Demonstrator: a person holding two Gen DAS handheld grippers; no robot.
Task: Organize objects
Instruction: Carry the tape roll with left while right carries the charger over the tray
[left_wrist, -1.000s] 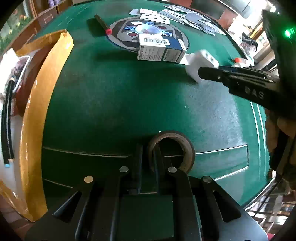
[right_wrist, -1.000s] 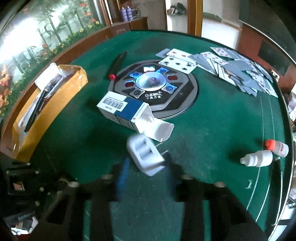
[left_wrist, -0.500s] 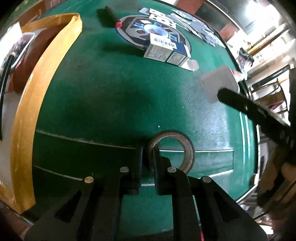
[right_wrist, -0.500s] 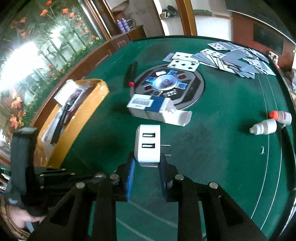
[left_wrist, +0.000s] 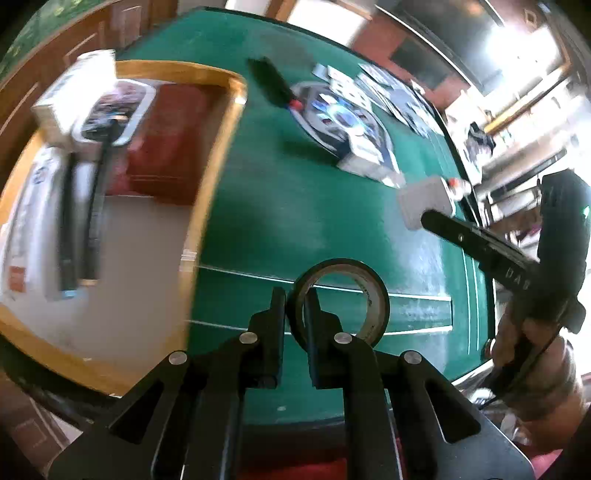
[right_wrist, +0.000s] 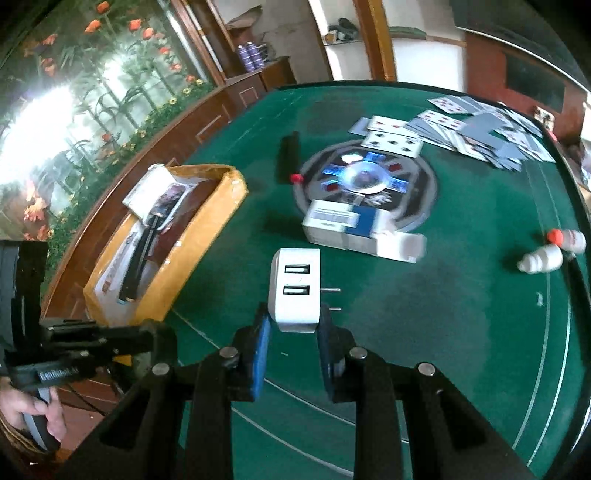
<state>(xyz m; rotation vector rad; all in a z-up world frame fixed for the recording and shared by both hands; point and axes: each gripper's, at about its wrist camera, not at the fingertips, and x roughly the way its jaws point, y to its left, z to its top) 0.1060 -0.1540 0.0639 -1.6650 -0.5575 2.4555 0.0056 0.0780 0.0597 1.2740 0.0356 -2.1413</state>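
My left gripper (left_wrist: 295, 306) is shut on the wall of a dark roll of tape (left_wrist: 341, 299), held above the green table near its front edge. My right gripper (right_wrist: 293, 325) is shut on a white two-port USB charger (right_wrist: 294, 290), its prongs pointing right, lifted off the felt. The charger (left_wrist: 424, 201) and the right gripper also show at the right of the left wrist view. An open cardboard box (right_wrist: 207, 236) at the table's left holds a black cable, a phone-like item and packets; the same box (left_wrist: 207, 155) fills the left of the left wrist view.
A blue and white carton (right_wrist: 354, 230) lies beside the round centre console (right_wrist: 369, 184). A black pen with a red tip (right_wrist: 290, 158), scattered playing cards (right_wrist: 472, 133) and two small white bottles (right_wrist: 546, 254) lie on the felt. A hand (right_wrist: 33, 410) holds the left gripper's handle.
Both grippers have risen and swung left toward the cardboard box, carrying the tape roll and the charger. The box now fills far more of the left wrist view.
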